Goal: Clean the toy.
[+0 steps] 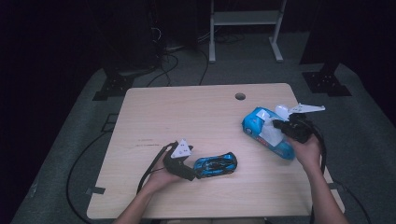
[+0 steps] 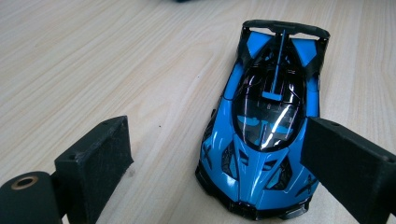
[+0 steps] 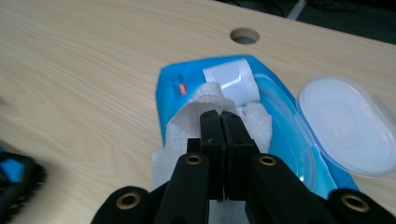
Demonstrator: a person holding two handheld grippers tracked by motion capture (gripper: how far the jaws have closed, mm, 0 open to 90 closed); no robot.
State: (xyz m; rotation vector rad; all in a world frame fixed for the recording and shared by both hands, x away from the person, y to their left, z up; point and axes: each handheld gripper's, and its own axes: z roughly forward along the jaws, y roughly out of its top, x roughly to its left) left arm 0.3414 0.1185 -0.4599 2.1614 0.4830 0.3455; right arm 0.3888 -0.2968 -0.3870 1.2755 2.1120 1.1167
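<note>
Wet wipe pinched in right gripper jaws, fully shut; pull straight up from pack. Left gripper jaws wide, straddling toy car at 3 o'clock, not gripping.

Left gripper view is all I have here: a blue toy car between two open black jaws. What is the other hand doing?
Observer: The right gripper is shut on a white wipe, which sticks out of a blue wipes pack.
Operator: Is the pack's lid open?
Observer: Yes, the clear lid is flipped back beside the opening.
Operator: Where is the pack relative to my car?
Observer: In the high view it lies near the table's right edge, apart from the toy car.
</note>
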